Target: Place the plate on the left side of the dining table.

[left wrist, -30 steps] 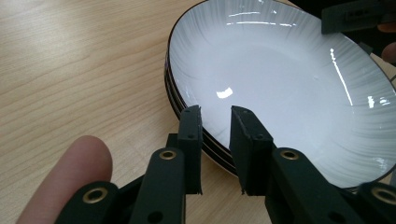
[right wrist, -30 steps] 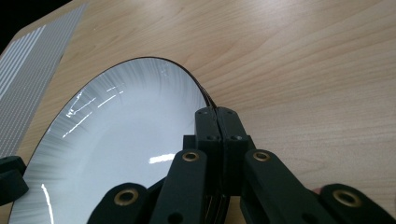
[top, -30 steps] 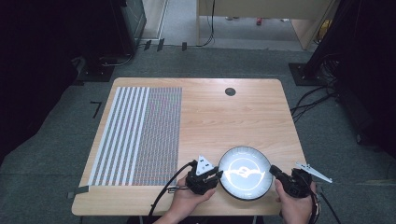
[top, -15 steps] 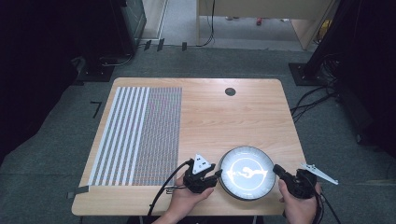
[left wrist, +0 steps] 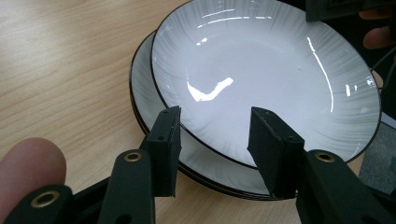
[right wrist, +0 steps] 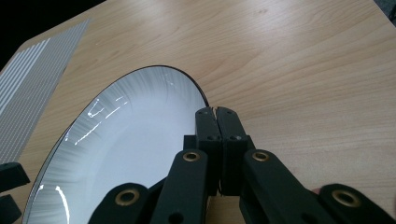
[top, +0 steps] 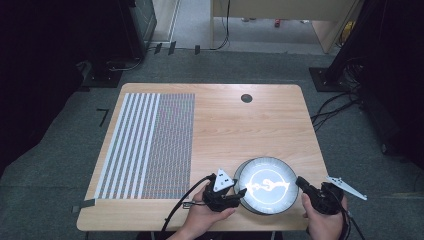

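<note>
The wooden table (top: 250,130) carries a striped mat (top: 147,142) across its left part. Near my edge sit two stacked white plates with dark rims: the upper plate (left wrist: 261,79) tilts up off the lower plate (left wrist: 196,161), which lies flat on the wood. My left gripper (left wrist: 215,140) has its jaws spread wide at the near rim, over both plates, gripping nothing. My right gripper (right wrist: 215,116) has its jaws pressed together at the upper plate's right rim; I cannot tell whether the rim sits pinched between them.
</note>
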Tool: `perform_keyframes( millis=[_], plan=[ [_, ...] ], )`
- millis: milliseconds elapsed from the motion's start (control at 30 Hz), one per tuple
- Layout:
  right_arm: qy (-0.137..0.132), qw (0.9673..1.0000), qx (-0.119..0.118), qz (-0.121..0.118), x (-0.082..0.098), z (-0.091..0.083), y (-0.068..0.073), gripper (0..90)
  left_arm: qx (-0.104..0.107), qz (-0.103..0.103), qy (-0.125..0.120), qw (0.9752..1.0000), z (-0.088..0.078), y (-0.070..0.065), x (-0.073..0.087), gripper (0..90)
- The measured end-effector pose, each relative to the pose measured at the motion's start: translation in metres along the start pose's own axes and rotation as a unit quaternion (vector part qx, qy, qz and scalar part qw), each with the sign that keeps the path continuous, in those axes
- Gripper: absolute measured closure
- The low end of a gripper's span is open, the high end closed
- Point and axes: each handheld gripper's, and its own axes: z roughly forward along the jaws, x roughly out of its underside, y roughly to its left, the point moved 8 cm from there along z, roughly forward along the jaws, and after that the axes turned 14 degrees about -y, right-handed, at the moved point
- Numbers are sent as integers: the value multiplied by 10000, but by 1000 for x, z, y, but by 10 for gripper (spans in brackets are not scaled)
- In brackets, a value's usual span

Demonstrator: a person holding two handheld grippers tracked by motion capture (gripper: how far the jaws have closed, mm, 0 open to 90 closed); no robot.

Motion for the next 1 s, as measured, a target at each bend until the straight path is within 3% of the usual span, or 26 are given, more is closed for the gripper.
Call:
perform_keyframes(
  millis=[200, 533, 567, 600, 633, 700, 800, 833, 900, 933, 1000],
  plan=[
    [-46, 10000, 29, -33, -1, -4, 0, 895, 114, -24, 198, 9997, 6, -4, 5, 504],
    [-89, 9999, 20, -74, 2, -5, -2, 887, 150, -146, 209, 9996, 10, -4, 5, 471],
    [-78, 9997, 37, -209, 3, -5, -1, 850, 144, -153, 208, 9996, 11, -4, 5, 477],
    [-78, 9997, 37, -209, 3, -5, -1, 850, 136, -151, 207, 9996, 11, -4, 4, 477],
    [-24, 9997, -30, -252, 4, -5, 1, 791, 114, -149, 201, 9996, 11, -4, 4, 481],
    [-9, 9996, -39, -268, 4, -5, 2, 786, 107, -153, 198, 9996, 11, -3, 4, 483],
    [91, 9995, 75, -292, 7, -4, 1, 765, 103, -159, 199, 9996, 11, -3, 4, 482],
    [240, 9995, 144, -128, 10, -5, 0, 762, 106, -155, 199, 9996, 11, -3, 4, 482],
    [302, 9994, 153, -84, 11, -5, 0, 762, 105, -153, 198, 9996, 11, -3, 4, 482],
    [540, 9984, 156, -32, 17, -5, 1, 769, 106, -157, 199, 9996, 11, -3, 4, 482],
    [713, 9974, 107, 94, 24, -3, 2, 764, 109, -171, 190, 9996, 12, -3, 4, 482]
  ],
)
